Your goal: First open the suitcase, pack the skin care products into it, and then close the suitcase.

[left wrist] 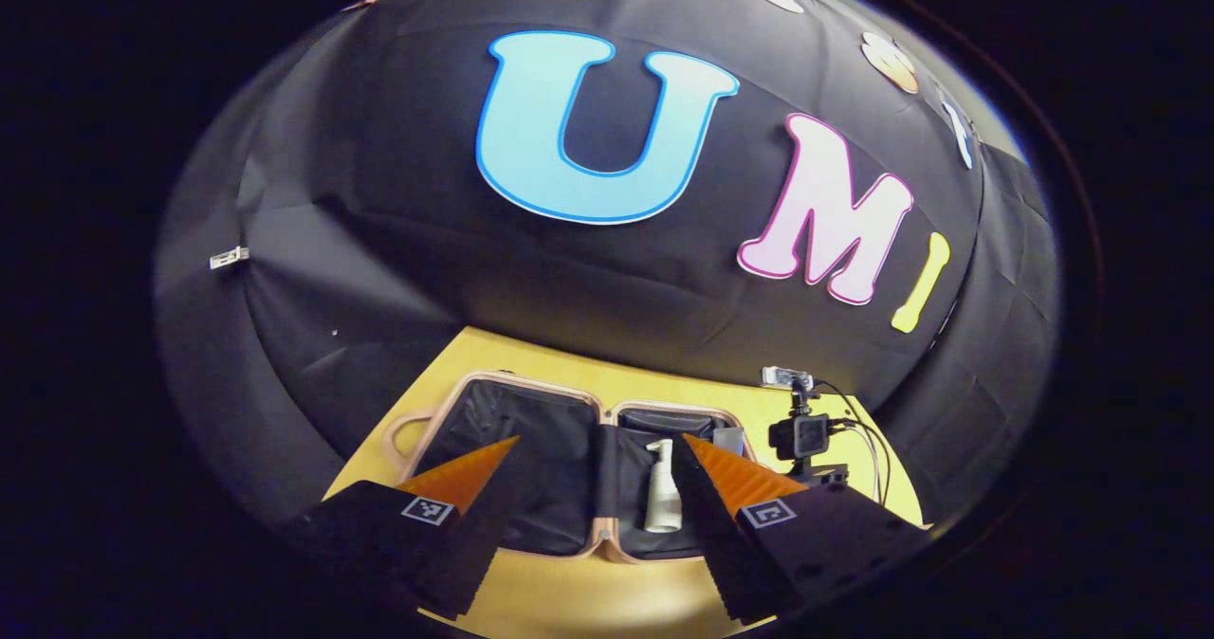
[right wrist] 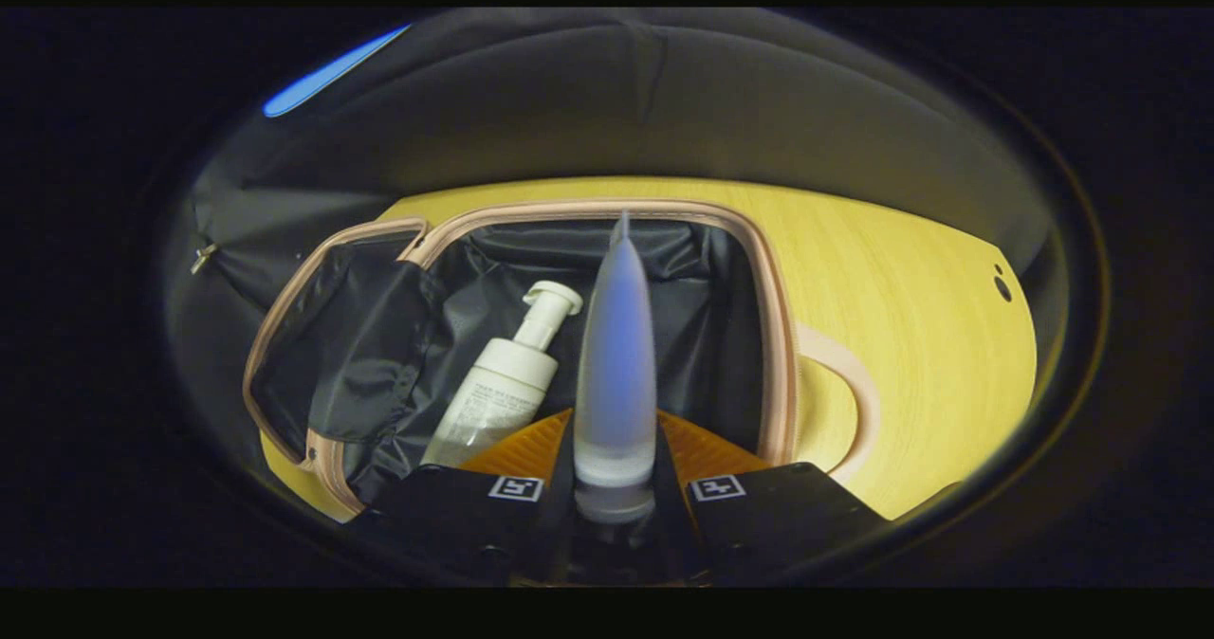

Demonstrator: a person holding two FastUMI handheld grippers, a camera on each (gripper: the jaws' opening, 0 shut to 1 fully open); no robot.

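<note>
The pink suitcase (left wrist: pixel 517 388) lies open on the yellow table, both halves lined in black. A white pump bottle (left wrist: pixel 661 489) lies in its right half. My left gripper (left wrist: pixel 601 451) hangs open above the case, nothing between its orange fingers. In the right gripper view, my right gripper (right wrist: pixel 615 423) is shut on a frosted blue tube (right wrist: pixel 616 364), held over the compartment of the suitcase (right wrist: pixel 770 336) beside the white pump bottle (right wrist: pixel 503 383). The tube points away from the camera, its cap end between the fingers.
A small black camera on a stand (left wrist: pixel 801 430) with cables stands on the table right of the suitcase. The suitcase's pink handle (right wrist: pixel 849 388) lies on the bare yellow table (right wrist: pixel 910 298). Black cloth walls close in behind.
</note>
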